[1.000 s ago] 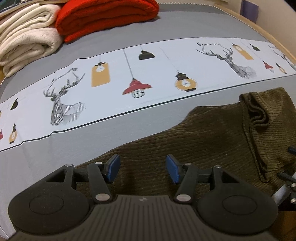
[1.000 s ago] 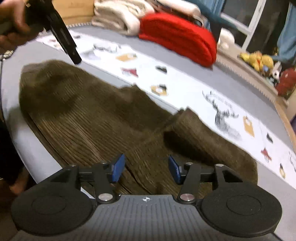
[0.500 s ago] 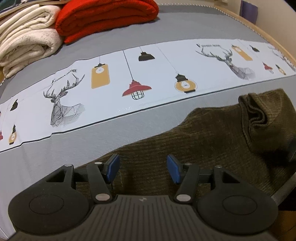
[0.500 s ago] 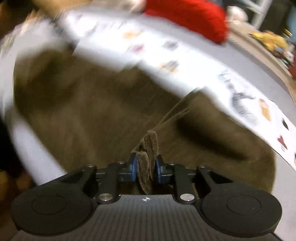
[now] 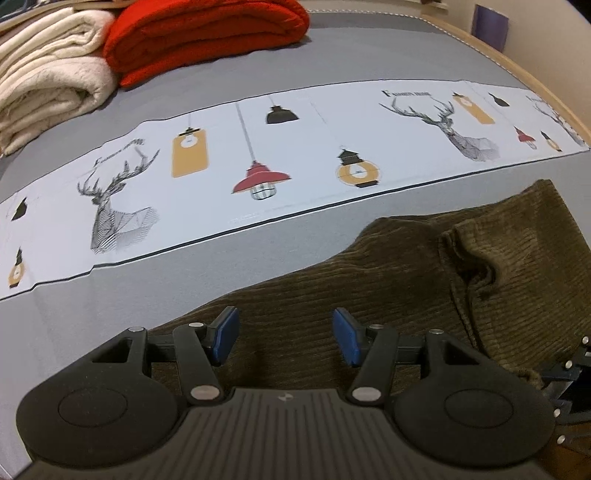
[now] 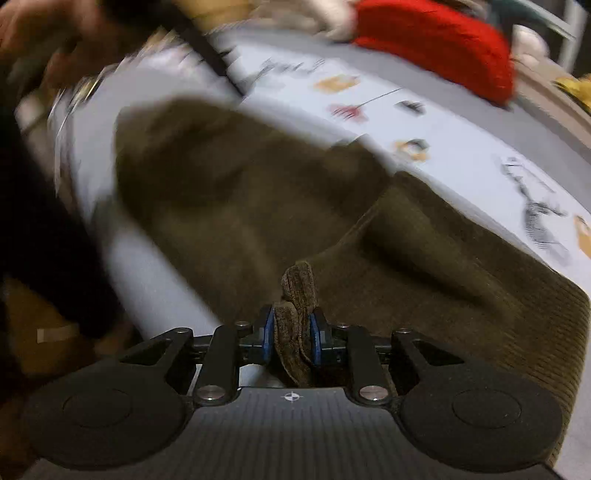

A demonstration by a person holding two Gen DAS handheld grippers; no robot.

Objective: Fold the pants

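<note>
Your right gripper (image 6: pixel 291 338) has clamped down on a bunched edge of the olive corduroy pants (image 6: pixel 258 206), the blue pads (image 6: pixel 266 334) pressing the fold from both sides so that a tuft of cloth sticks up between them; its jaws have just been closing, and the cloth is what sits in them. Your left gripper (image 5: pixel 284 338) hangs with its jaws standing well apart, nothing between the pads, just over the near part of the same pants (image 5: pixel 406 280). You have the pants lying spread across the grey bed cover (image 5: pixel 110 295), near its front edge, with one folded-over hem lying on top toward the right in the left wrist view. Beyond them runs a white printed strip (image 5: pixel 295 155) with deer heads and lamps. At the far side you see a folded red blanket (image 5: pixel 207 33) beside a folded cream blanket (image 5: pixel 48 85). Your right wrist view is smeared by motion, and your left hand (image 6: pixel 44 40) shows only as a blur at its top left.
</note>
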